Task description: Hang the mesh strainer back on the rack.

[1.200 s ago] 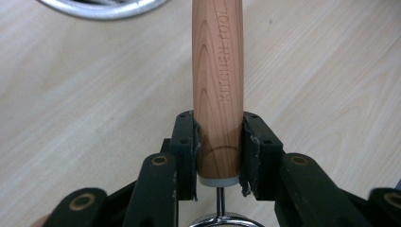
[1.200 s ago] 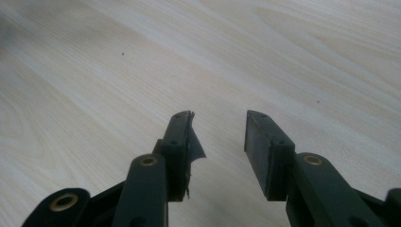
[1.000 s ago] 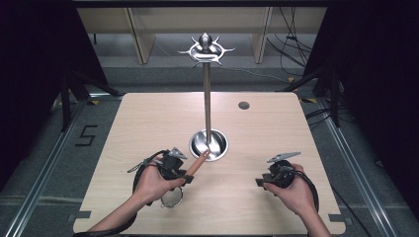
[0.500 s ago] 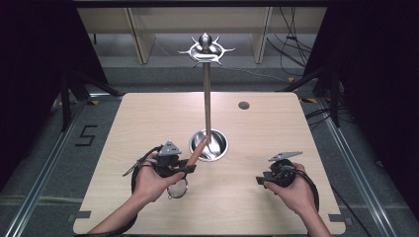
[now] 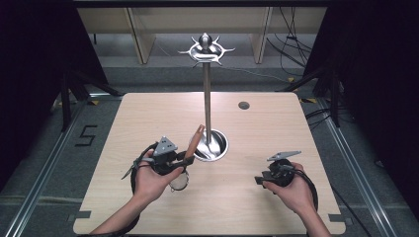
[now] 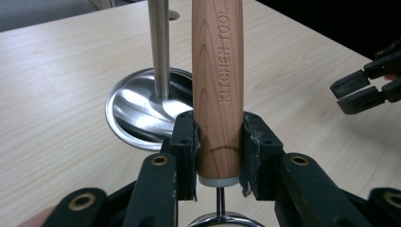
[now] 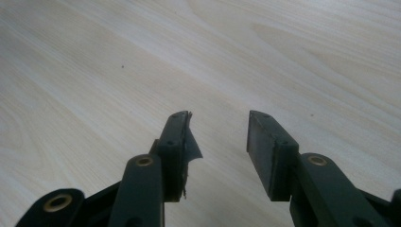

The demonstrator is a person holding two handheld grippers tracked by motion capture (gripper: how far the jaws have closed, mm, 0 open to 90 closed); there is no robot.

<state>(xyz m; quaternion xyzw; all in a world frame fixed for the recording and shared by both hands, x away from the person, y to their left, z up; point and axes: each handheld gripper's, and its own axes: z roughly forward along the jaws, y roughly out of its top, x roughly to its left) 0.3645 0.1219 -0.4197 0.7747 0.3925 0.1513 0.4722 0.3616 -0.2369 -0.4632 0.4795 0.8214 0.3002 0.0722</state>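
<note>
Left gripper pinches the light wooden handle of a metal, probably strainer-type, kitchen tool just beside the steel hanging stand's round base, handle up for hooking, while right gripper, jaws just opening with nothing between, waits well apart from that base.

table: light wood | hole: far right | floor mark "5": left

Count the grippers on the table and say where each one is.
2. The left gripper is beside the stand's round base, clamped on a wooden handle. The right gripper is at the table's near right, empty.
</note>
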